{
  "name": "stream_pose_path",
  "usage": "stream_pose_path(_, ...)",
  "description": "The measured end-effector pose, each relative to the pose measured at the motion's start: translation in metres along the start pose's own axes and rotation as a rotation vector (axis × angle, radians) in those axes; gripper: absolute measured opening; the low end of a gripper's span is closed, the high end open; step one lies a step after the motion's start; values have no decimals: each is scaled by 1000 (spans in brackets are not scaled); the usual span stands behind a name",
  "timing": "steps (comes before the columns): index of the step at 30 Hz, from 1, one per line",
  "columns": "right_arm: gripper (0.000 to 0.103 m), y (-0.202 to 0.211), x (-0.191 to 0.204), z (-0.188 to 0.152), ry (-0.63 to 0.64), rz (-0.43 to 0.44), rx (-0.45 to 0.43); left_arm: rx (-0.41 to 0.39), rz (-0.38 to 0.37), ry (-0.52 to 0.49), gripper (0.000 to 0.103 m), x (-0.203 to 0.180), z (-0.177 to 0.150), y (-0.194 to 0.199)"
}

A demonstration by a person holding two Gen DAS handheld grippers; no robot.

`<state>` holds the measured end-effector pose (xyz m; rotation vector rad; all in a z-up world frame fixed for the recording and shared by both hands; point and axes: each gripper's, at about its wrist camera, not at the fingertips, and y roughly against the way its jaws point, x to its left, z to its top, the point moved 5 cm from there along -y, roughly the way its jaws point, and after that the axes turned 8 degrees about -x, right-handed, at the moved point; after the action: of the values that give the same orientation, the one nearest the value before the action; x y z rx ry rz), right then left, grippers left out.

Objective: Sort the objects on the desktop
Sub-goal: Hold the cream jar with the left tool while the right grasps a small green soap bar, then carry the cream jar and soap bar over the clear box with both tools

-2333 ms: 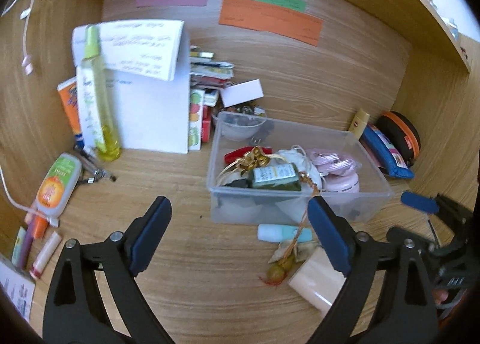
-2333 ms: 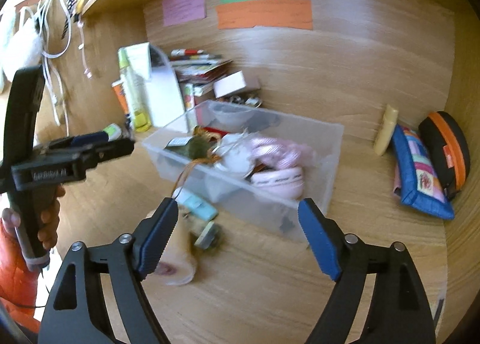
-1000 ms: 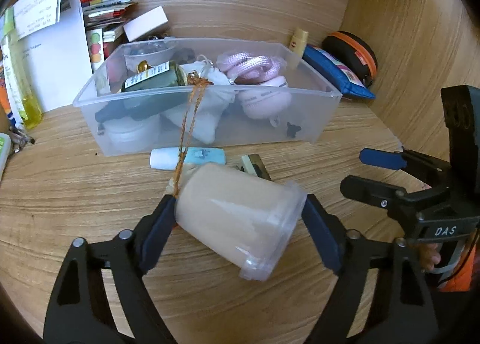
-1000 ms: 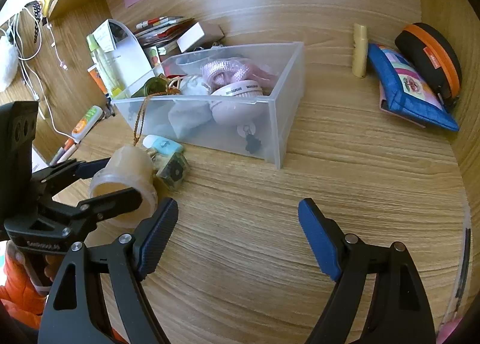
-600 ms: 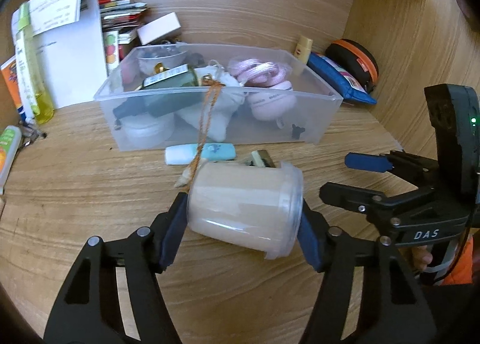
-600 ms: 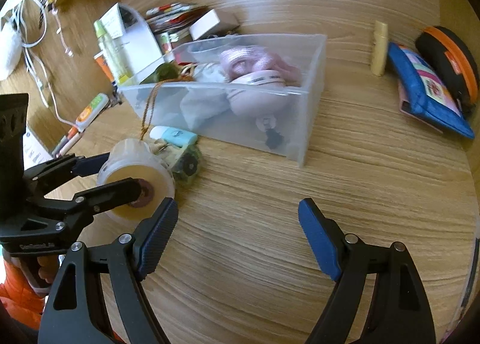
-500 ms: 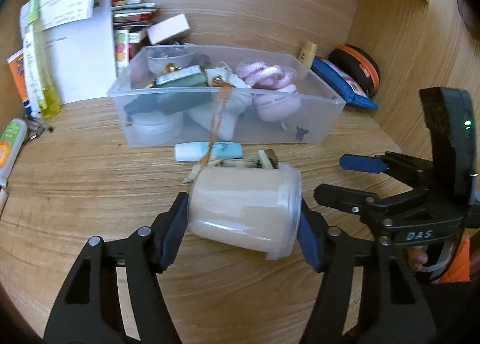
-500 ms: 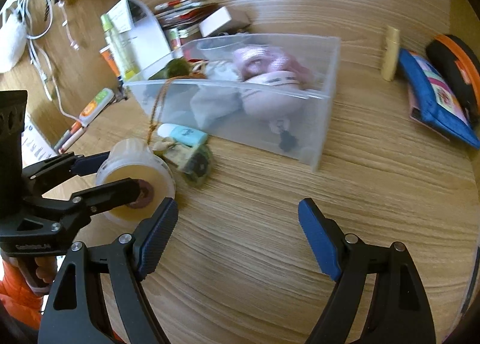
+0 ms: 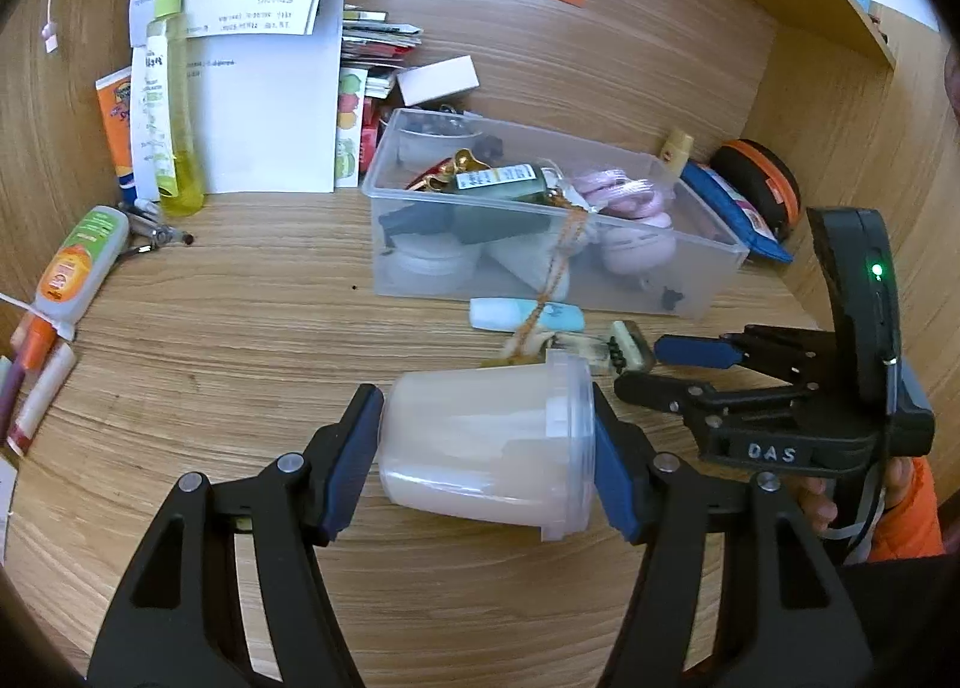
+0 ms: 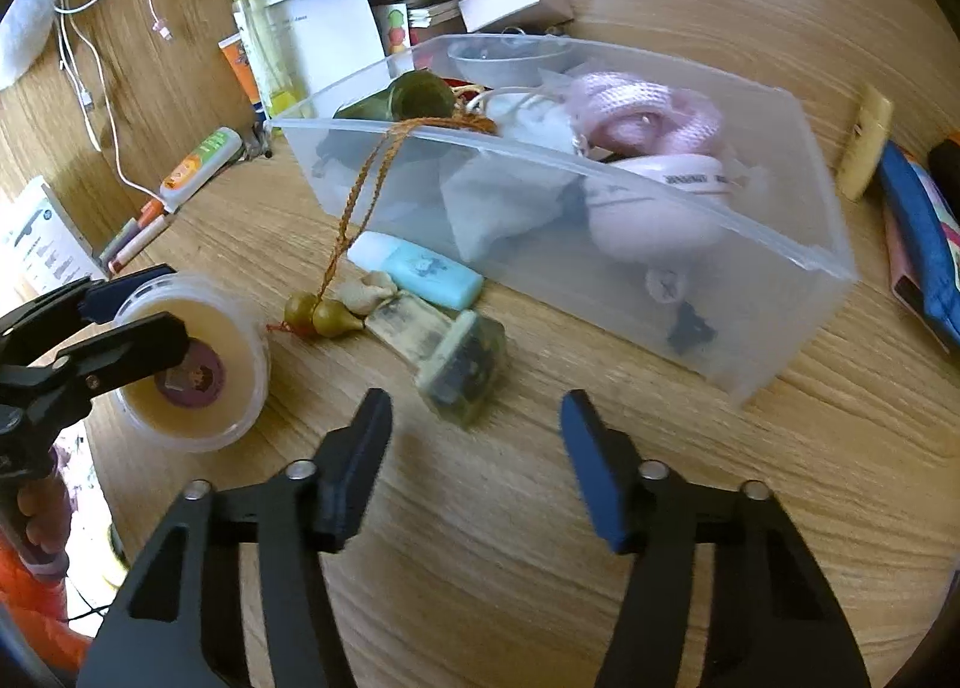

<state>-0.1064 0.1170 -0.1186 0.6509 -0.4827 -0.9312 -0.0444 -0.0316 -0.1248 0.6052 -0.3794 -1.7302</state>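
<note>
The left claw (image 9: 486,448) is closed on a translucent beige jar (image 9: 486,448), lying on its side between the two blue pads, one pad on the base and the other on the lid end; the jar is held just above the counter (image 9: 240,328). In the right wrist view the same jar (image 10: 192,355) shows its lid face, with a purple sticker at the middle. The right claw (image 10: 474,448) stands wide open and holds nothing, low over the counter just short of a small greenish block (image 10: 462,373).

One clear plastic bin (image 9: 708,274) sits in the middle of the counter, filled with a dark green bottle (image 9: 504,181), pink headphones (image 10: 654,196) and white cloth. An orange cord (image 10: 360,190) hangs over its front wall down to two small gourd beads (image 10: 318,319). In front of the bin lie one pale blue tube (image 10: 420,268) and the greenish block; what lies between them is blurred, perhaps a flat label card.

To the left stand one tall yellow spray bottle (image 9: 168,106), one orange tube (image 9: 117,130) and a folded white paper (image 9: 270,106); one green-and-orange glue bottle (image 9: 78,268) lies near the edge. Right of the bin are one cream lip balm (image 9: 675,148), one blue pouch (image 9: 729,205) and one black-and-orange case (image 9: 765,187).
</note>
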Motion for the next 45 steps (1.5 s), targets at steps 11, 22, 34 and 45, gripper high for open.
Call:
stream_pose_path(11,28,-9,-1,6,-13,-21,-3,-21,-3,-25,65,-2,1,-8)
stream_pose_path(22,16,-3,-15,2,-62,-8,13,28,-36,7,67,-10,-3,-28)
stream_pose_path(34,16,-11,0,10,21,-60,-20,95,-25,37,67,-10,-3,-47)
stream_pose_path(45,15,16,4,18,43,-67,-82,51,14,61,66,-7,3,-40)
